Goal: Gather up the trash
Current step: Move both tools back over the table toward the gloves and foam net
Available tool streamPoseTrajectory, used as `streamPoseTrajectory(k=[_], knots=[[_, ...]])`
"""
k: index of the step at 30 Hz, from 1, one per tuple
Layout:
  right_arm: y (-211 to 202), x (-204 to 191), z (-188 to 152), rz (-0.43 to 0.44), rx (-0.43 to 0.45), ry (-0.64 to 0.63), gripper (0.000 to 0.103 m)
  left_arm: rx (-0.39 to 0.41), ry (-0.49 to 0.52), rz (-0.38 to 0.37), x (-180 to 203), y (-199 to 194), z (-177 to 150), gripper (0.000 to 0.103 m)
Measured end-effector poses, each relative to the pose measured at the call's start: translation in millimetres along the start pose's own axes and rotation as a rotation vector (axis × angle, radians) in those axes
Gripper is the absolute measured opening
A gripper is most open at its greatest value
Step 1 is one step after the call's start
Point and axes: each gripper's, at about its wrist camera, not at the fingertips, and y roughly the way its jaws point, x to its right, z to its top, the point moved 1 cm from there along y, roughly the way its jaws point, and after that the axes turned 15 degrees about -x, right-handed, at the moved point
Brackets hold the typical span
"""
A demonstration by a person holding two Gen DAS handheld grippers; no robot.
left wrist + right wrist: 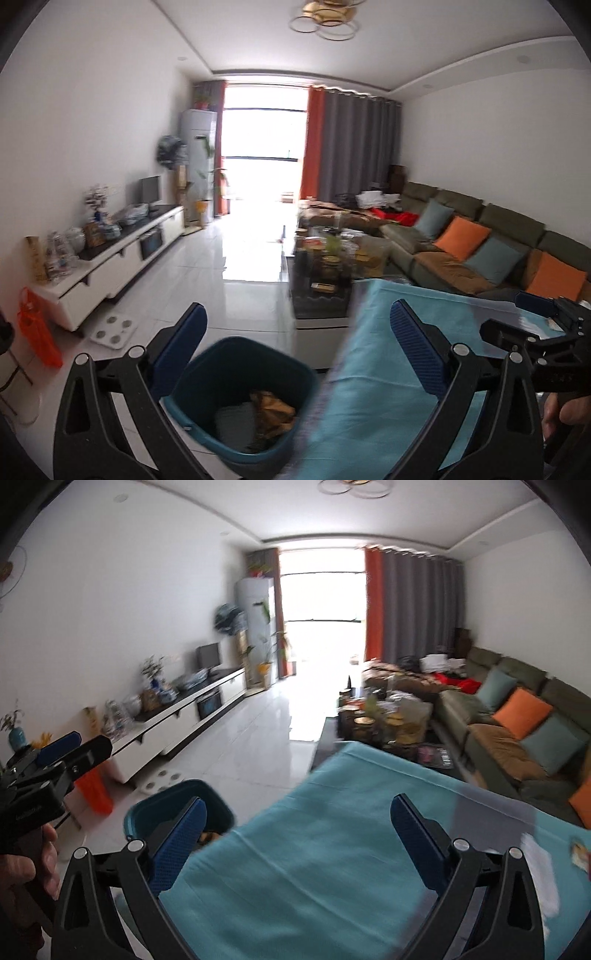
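Left gripper [298,325]: jaws spread wide and empty, blue pads clear of everything; it hangs above the bin's rim and the table's left edge.
Right gripper [298,819]: also wide apart and holding nothing, over the teal cloth with its left pad above the bin's far side.
Each gripper seen from the other: the right one pokes in at the right edge of the left wrist view, the left one at the left edge of the right wrist view, each with a hand wrapped round its grip.
Trash bin [236,395]: dark teal, square-mouthed, on the white tiled floor just left of the table, tucked against the hanging cloth.
Trash in bin [271,410]: there it is, a crumpled brown wrapper on the bin's bottom, right side; a grey patch beside it is too blurred to name.
Table [325,867]: near and right, draped in a teal cloth, mostly bare.
Scraps on table [581,854]: a small orange-brown bit and a white sheet near the right edge, smeared by blur.
Coffee table [321,295]: dark, beyond the teal table, crowded with jars and bottles.
Sofa [480,229]: olive green, along the right wall, with orange and blue-grey cushions.
TV cabinet [122,251]: white, along the left wall, cluttered on top, a small screen at the far end.
Orange bag [37,328]: near left, by the cabinet's end.
Far end: bright window between orange and grey curtains.
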Motion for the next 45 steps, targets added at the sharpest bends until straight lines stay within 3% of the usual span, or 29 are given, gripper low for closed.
streamPoseTrajectory(k=[10,13,23,34,45], knots=[[-67.6,65.3,-67.5,-0.147,0.099,0.198,0.096,-0.013,0.15,-0.211,101.1,-4.4,-17.7,0.098],[-86.7,78.8,-91.6,-0.226,0.116,0.235,0.096,-0.025,0.207,-0.271,134.2,-3.4,-28.8,0.098],[-117.5,127.8,-152.7,-0.37,0.094,0.4,0.096,-0.092,0.329,-0.423,204.1,13.3,-53.7,0.098],[-109.4,156.8,-153.0,-0.407,0.049,0.449,0.096,-0.124,0.405,-0.494,234.4,29.0,-58.2,0.098],[-78.7,195.6,-129.5,-0.339,-0.029,0.49,0.096,-0.134,0.403,-0.504,238.7,54.2,-38.3,0.098]])
